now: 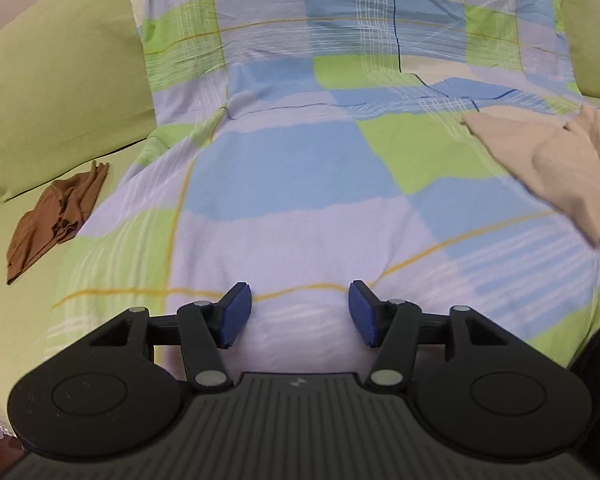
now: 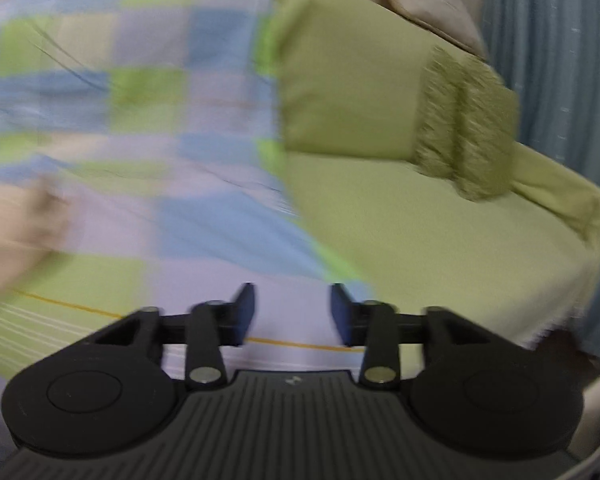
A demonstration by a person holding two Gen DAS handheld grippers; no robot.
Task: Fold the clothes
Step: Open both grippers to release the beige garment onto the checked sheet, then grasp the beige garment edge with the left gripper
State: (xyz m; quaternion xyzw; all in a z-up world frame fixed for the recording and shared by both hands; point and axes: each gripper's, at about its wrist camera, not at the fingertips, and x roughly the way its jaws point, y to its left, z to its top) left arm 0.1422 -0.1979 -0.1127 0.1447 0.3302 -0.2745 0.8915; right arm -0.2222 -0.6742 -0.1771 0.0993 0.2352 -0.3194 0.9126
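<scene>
Beside beige garment (image 1: 560,168), open checked sheet (image 1: 292,184).

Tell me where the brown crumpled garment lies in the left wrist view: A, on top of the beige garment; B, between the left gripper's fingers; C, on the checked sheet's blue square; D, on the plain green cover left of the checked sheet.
D: the brown garment lies on the plain green cover, left of the checked sheet and apart from the beige garment.

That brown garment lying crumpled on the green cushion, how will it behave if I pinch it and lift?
The brown garment looks thin and bunched into fine wrinkles, so it will probably hang limp and unfold as it rises. It seems light, likely needing little grip. Its slight sheen hints it may slip between the pads.
</scene>
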